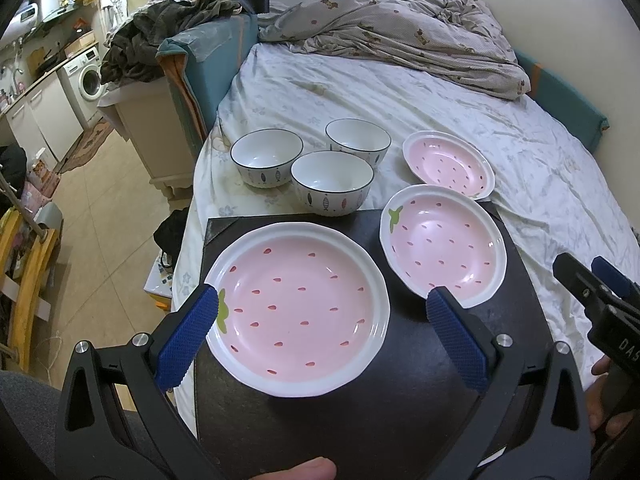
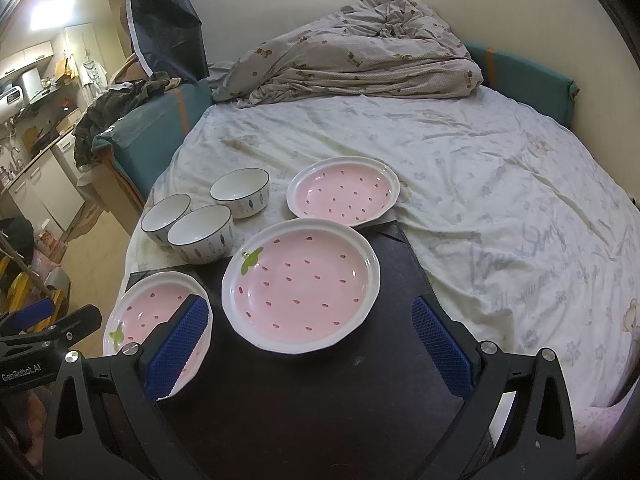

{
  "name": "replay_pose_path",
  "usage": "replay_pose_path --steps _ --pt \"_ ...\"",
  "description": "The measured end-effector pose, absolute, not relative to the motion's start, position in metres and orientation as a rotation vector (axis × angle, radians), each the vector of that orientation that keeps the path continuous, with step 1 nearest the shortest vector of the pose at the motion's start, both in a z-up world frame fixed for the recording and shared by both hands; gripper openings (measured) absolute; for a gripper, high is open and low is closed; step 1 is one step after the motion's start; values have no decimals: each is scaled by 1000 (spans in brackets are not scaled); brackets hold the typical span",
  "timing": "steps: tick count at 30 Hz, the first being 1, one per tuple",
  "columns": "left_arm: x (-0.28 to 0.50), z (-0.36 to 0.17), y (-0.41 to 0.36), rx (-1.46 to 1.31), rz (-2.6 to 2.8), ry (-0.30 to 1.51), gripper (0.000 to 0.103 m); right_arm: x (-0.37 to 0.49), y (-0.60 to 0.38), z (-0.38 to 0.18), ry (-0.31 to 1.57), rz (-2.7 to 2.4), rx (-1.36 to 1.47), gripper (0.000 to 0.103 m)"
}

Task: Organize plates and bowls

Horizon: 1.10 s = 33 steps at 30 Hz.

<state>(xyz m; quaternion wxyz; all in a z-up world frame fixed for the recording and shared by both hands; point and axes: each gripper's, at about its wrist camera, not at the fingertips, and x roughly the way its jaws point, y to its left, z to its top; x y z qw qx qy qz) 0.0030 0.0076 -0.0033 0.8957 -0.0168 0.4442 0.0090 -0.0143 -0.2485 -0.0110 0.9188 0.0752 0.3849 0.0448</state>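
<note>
Nearest the left wrist camera, the left claw (image 1: 320, 312) is spread wide, its blue ribbed pads (image 1: 188, 336) flanking a pink strawberry-patterned ceramic plate with a white rim (image 1: 298, 314) that lies on a flat black board (image 1: 360, 400) set on the bed (image 1: 400, 92). A second matching pink plate (image 1: 442, 244) sits to its right on the same board, and a third pink plate (image 1: 448, 164) rests beyond on the pale sheet. Three white fish-patterned bowls with dark rims (image 1: 332, 182) cluster left of it. The right wrist view shows the right claw (image 2: 310, 338) equally open, holding nothing, bracketing the second plate. Only the left view reveals a washing machine (image 1: 90, 80); only the right shows lettering printed on the sheet (image 2: 532, 256).
</note>
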Motion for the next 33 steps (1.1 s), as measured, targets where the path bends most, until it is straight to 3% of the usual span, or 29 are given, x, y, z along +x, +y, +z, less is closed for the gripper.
replay_pose_path --steps 33 --pt "-1 -6 8 -37 24 925 103 -14 -249 -12 796 93 157 103"
